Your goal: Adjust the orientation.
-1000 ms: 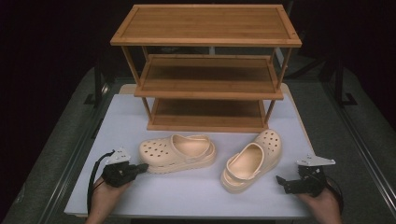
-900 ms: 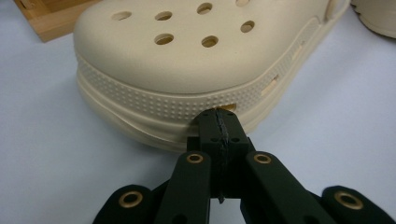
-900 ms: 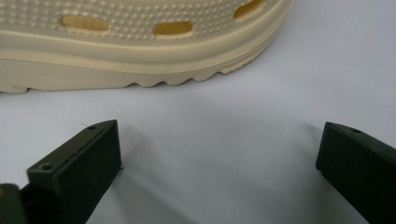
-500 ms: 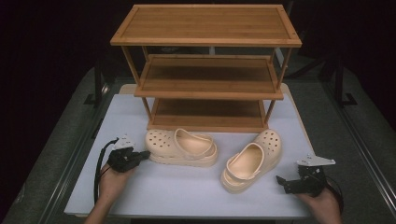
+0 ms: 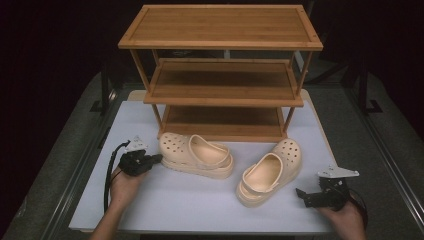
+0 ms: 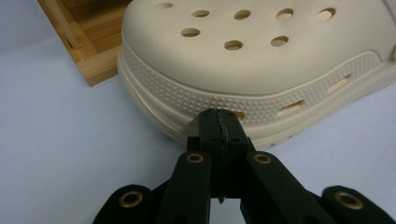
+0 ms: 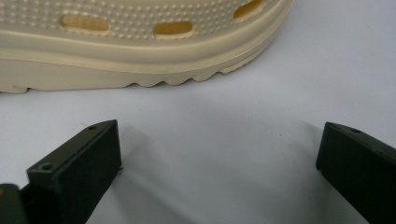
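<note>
nearest us, the right gripper [image 5: 306,194] sits at the right front of the white table [image 5: 190,205], jaws spread wide with nothing between them, aimed at the right clog [image 5: 270,171], which lies near but apart from it. a little farther, on the left, our left gripper [image 5: 156,159] has its jaws pressed together, holding nothing, tips touching the toe of the left clog [image 5: 196,155]. both clogs lie just in front of the shelf [image 5: 221,75], a three-tier wooden unit at the far side, its tiers bare.
</note>
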